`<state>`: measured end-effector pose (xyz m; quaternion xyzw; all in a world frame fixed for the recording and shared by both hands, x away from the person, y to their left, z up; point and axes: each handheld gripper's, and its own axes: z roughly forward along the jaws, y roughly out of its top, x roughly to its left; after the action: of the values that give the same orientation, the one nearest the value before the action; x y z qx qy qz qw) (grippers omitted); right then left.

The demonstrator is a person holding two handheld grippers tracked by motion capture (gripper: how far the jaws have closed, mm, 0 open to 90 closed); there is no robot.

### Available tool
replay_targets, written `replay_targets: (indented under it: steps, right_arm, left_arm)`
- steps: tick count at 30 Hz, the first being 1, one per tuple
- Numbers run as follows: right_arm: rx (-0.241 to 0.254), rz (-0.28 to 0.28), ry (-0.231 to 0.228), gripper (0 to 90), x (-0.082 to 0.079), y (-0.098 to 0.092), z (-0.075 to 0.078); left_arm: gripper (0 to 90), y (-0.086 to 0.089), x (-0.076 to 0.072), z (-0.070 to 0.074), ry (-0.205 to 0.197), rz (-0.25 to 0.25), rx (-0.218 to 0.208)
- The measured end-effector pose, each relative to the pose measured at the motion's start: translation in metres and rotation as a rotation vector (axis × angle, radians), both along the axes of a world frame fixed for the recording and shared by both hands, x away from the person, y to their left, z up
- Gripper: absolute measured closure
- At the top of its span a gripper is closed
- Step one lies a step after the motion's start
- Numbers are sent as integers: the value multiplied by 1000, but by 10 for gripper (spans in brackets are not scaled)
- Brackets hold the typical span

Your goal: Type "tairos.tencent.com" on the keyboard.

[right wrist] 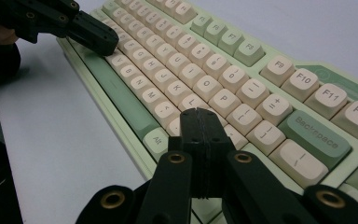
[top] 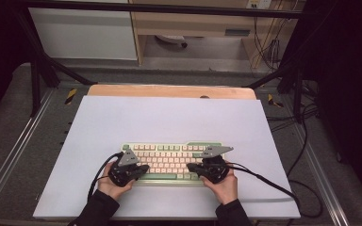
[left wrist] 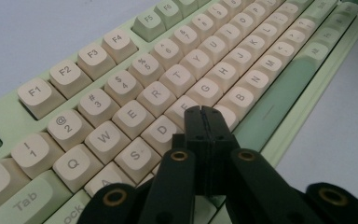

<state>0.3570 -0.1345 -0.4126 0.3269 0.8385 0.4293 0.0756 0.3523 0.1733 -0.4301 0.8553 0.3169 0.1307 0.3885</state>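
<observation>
A pale green keyboard [top: 169,160] with cream keycaps lies on the white board, near its front. My left gripper [top: 143,168] hovers over the keyboard's left half, jaws shut with nothing between them. In the left gripper view its closed tips [left wrist: 203,115] sit just above the keys beside D and G. My right gripper [top: 192,167] is over the right half, also shut and empty. In the right gripper view its tips [right wrist: 199,116] hang above the keys right of L, near the Alt key [right wrist: 157,139]. The left gripper [right wrist: 98,35] appears there too, farther along the keyboard [right wrist: 121,100].
The white board [top: 169,117] covers a wooden table, with bare surface behind and beside the keyboard. Black cables [top: 264,181] trail from both grippers across the board's front. A dark frame, cabinets and floor cables lie beyond the table.
</observation>
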Motion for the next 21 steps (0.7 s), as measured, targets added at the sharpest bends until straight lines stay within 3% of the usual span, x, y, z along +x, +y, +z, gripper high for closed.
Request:
replay_targets:
  steps: [21]
  right_arm:
    - [0, -2, 3, 900, 0, -1, -2]
  left_arm:
    - [899, 10, -2, 14, -21, 14, -29]
